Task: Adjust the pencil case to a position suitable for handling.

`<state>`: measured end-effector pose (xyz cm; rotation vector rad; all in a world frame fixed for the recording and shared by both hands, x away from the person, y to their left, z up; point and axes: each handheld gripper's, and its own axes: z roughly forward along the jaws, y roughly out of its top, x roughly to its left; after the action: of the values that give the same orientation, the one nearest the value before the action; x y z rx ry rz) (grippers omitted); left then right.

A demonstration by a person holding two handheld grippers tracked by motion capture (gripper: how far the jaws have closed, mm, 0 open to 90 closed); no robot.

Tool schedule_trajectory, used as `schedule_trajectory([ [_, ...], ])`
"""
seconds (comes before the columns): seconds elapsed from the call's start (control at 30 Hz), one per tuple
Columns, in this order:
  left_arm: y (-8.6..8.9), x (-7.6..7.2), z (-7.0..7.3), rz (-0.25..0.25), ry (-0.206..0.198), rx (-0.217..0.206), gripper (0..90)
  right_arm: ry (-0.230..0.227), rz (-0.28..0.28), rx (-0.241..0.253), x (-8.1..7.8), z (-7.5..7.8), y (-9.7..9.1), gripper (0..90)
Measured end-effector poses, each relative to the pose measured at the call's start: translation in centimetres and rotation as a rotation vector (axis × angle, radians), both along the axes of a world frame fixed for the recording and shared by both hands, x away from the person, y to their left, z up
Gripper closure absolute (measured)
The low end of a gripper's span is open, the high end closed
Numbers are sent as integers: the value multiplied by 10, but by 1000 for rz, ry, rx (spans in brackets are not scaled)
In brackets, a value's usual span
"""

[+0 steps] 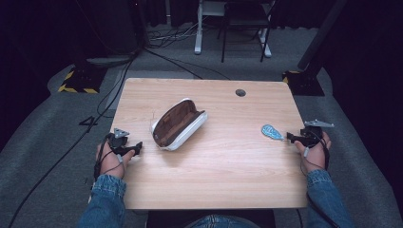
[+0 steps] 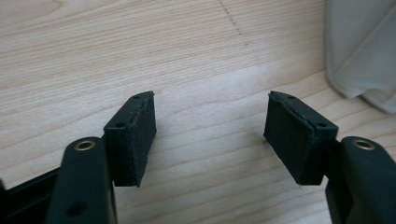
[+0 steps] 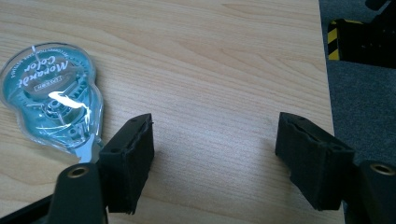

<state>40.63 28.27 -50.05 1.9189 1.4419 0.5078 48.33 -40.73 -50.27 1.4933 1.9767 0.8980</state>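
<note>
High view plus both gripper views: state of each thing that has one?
White fabric pencil case with brown lining: unzipped, gaping open, lying on the table, nothing visible inside.
Clear blue plastic correction tape dispenser: lying flat, ungripped, beside the right claw.
Left claw: open, nothing between the jaws.
Right claw: open, nothing between the jaws.

A correction tape dispenser (image 1: pixel 272 132) is seen lying flat on the bench (image 1: pixel 223 171), near the right edge. Its shell is clear with a teal tint; the inner wheel and printed lettering are visible through it in the right gripper view (image 3: pixel 53 95). The body is rounded and narrows to a tip. A white pencil case (image 1: pixel 179 124) with a brown lining lies left of centre, unzipped and gaping, set diagonally. The two items are well apart.
</note>
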Motion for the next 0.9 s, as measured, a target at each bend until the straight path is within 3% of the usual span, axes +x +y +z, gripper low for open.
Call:
schedule_trajectory([
  [0.03,0,0,2,-1,-2,-15,348,0,0,0,0,0,0,282],
  [0.13,0,-2,11,0,-16,-3,348,-1,2,0,0,0,0,282],
  [0.2,-2,-5,24,4,-40,-41,375,-1,2,0,0,0,0,282],
  [0.43,-10,-8,44,-13,-62,-81,386,1,5,0,-1,0,0,282],
  [0.9,-27,-14,74,-52,-141,-135,397,1,9,0,-1,0,1,282],
])
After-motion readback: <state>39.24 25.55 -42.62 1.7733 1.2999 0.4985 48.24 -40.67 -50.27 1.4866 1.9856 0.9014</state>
